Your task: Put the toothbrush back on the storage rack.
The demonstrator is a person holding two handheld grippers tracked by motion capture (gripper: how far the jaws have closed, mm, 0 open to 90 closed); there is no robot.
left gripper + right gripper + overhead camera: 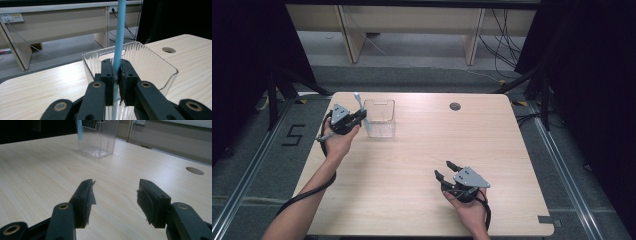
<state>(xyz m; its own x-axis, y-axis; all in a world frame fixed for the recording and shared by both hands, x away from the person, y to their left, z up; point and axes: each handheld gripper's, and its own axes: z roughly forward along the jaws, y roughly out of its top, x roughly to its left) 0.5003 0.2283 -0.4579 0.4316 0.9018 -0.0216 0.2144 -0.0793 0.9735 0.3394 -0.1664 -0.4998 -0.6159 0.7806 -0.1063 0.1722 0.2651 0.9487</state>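
While my left gripper [117, 82] clamps the upright blue straw [120, 37], the clear ribbed container [150, 65] sits just beyond at 12 o'clock; right gripper [115, 195] released.

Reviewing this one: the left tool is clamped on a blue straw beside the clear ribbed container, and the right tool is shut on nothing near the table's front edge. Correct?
Not quite. The right tool is open, its jaws spread wide apart with nothing between them, as the right gripper view shows. The rest holds: the left tool is clamped on the blue straw beside the clear ribbed container.
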